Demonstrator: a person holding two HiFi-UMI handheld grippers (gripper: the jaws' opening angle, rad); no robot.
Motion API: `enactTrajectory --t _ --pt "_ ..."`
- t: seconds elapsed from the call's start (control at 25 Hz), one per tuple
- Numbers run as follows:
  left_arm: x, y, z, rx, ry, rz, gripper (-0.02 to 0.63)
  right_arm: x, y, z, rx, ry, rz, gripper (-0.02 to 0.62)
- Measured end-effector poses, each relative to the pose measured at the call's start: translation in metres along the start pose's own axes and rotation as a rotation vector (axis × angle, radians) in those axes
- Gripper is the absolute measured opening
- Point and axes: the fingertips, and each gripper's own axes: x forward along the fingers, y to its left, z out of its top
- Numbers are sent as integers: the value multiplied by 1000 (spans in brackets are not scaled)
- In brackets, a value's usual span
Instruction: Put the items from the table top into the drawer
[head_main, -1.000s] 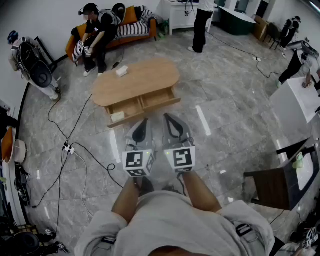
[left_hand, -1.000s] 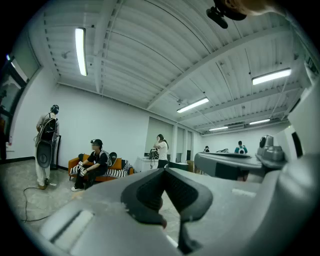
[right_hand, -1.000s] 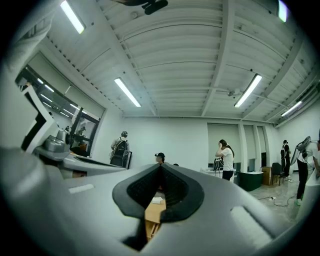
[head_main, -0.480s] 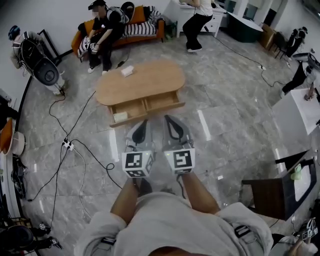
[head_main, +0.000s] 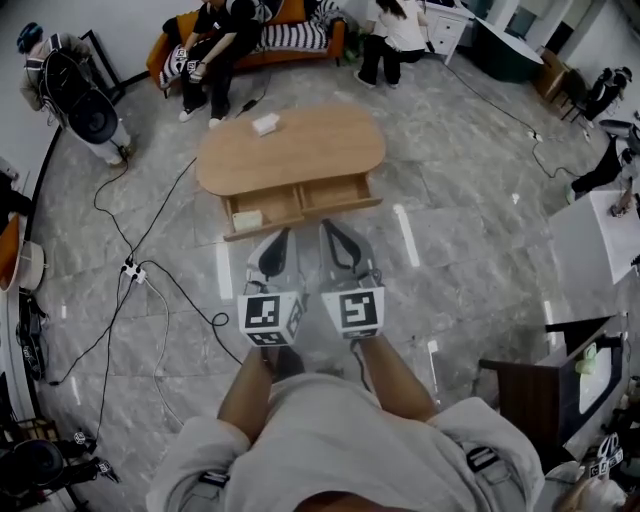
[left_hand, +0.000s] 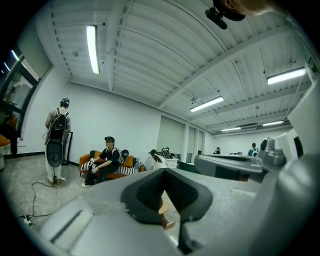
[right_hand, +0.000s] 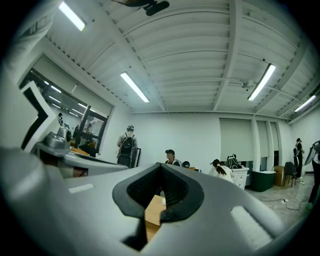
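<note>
floor: grey marble tiles, black cables | walls: white | sofa: orange | ceiling: white, ribbed, tube lights | windows: along 1 wall

Head view looks steeply down; gripper views face level, sharing table

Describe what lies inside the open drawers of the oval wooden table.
A small pale flat item lies in the left drawer; the right drawer shows nothing. The wooden tabletop covers both drawers' rear parts.

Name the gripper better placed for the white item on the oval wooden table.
Left, slightly: the left gripper lines up with the white item; the right gripper is offset rightward. Both shut, empty.
</note>
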Motion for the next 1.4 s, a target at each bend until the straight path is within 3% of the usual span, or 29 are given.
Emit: enactTrajectory --t 0.64,0.76,1.08,1.4 --pt "62 160 18 -72 0 -52 20 154 67 4 -16 54 -22 6" --pt "73 181 14 -123 12 -42 20 166 67 -1 -31 91 -43 6" --pt "119 194 -4 -141 63 -36 20 204 30 -22 -2 127 -64 6" --pt "233 232 -2 -33 127 5 20 302 -63 -39 63 43 -86 7"
